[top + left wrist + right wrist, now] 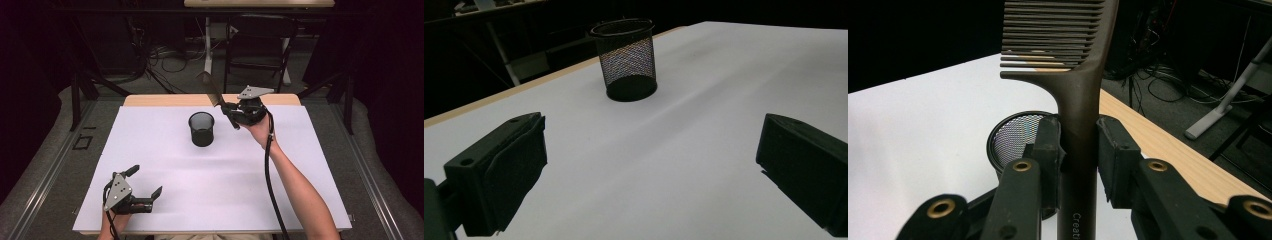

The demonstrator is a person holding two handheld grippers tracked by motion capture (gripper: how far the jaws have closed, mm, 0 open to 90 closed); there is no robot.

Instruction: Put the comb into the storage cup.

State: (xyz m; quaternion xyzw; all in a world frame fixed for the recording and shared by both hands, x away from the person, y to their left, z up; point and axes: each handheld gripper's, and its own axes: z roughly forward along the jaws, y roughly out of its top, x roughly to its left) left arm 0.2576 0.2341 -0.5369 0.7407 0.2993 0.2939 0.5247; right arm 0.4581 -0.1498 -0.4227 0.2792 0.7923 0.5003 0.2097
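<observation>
Mesh cup [201,128], one, black wire, round, stands at frame centre on the white tabletop [300,170]. Right tongs [226,109] grip one brown toothed comb [212,89]; left tongs [146,182] spread wide.

I'm working in what looks like a lab or recording studio: black curtains [30,75] on either side, loose cables [165,57] across the grey floor, a folding chair [257,47], and a white-covered surface [210,195] with wood edging.
</observation>
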